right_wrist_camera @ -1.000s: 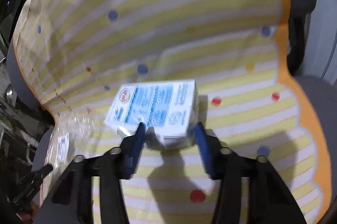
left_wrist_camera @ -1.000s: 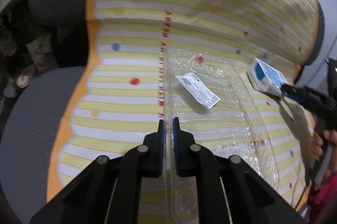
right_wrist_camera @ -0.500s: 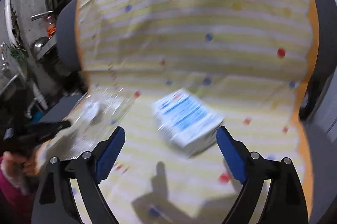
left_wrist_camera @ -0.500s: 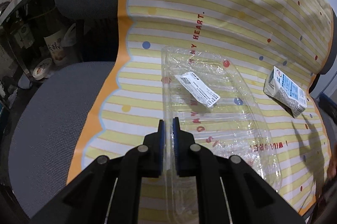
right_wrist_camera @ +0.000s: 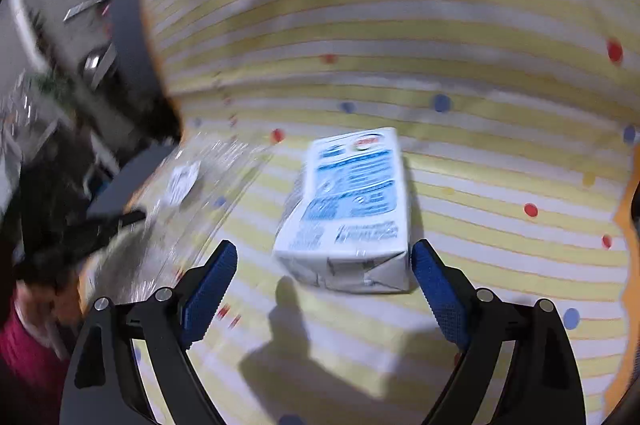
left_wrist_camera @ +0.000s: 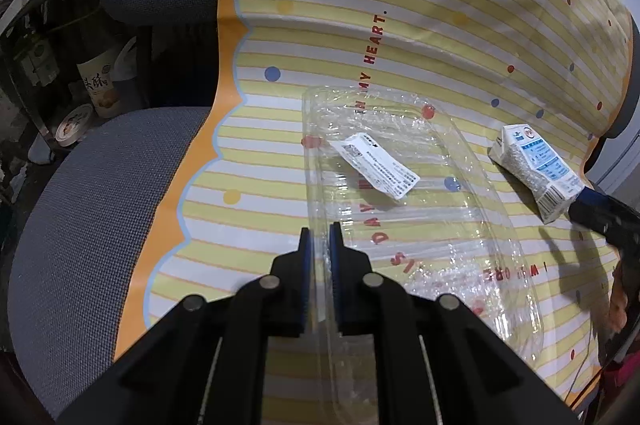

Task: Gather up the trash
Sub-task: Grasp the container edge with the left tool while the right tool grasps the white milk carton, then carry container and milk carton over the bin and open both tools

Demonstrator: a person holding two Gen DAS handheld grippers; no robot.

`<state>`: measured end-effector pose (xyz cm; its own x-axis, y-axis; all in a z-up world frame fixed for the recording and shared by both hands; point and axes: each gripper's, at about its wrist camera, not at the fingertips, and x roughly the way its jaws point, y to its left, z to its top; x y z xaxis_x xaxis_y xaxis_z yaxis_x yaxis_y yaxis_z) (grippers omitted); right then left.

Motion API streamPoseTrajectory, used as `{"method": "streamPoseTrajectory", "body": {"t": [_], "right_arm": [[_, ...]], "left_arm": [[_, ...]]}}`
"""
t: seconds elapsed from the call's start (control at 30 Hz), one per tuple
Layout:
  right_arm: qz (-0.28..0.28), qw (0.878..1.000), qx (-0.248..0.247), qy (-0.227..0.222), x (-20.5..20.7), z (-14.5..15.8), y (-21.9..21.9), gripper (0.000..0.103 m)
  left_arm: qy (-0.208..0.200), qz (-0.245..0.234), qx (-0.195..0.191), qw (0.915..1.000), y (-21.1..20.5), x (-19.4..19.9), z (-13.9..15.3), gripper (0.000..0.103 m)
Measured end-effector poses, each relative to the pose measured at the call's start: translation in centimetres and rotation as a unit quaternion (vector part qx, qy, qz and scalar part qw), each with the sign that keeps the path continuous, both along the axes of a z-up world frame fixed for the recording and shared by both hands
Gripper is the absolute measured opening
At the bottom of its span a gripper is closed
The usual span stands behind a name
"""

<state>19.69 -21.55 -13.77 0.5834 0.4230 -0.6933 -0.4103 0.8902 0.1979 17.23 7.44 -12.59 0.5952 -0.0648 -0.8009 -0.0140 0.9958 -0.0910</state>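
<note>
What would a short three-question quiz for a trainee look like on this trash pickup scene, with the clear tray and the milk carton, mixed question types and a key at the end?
1. True or false: the left gripper is shut on the rim of the clear plastic tray.
2. Multiple choice: how does the right gripper stand relative to the milk carton? A) shut on it; B) open, a finger on either side of its near end; C) open, well away over the tray.
3. Fill in: the white thing on the tray is a printed paper ____.

Key: 1 true; 2 B; 3 label.
</note>
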Motion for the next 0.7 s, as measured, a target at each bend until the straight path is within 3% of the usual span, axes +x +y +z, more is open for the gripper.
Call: {"method": "streamPoseTrajectory", "body": {"t": [0.07,0.17,0.3,0.53,0.7], "right_arm": [[-0.006,0.999,-0.029,-0.015,0.3,0.5,1.0,0.091],[-0.017,0.998,-0.065,0.012,2.6,-0.3,2.2,0.091],[-0.03,0.994,-0.107,0.01,2.9,-1.1,3.5,0.08],[-0.086,0.993,-0.072,-0.039,-2.9,2.4,0.5,0.078],[-0.111,0.989,-0.056,-0.073,-8.1,4.8,-0.4,0.079]], "left_arm": [[0.003,-0.002,-0.003,1.0,0.0,0.1,0.0,0.008],[0.011,-0.003,-0.014,0.9998,0.1,0.2,-0.1,0.008],[0.014,-0.012,-0.021,0.9996,0.2,-0.1,-0.2,0.011],[0.025,-0.042,-0.047,0.9977,-0.2,0.2,-1.2,0.013],[0.008,-0.071,-0.088,0.9936,-2.0,-1.1,0.0,0.005]]}}
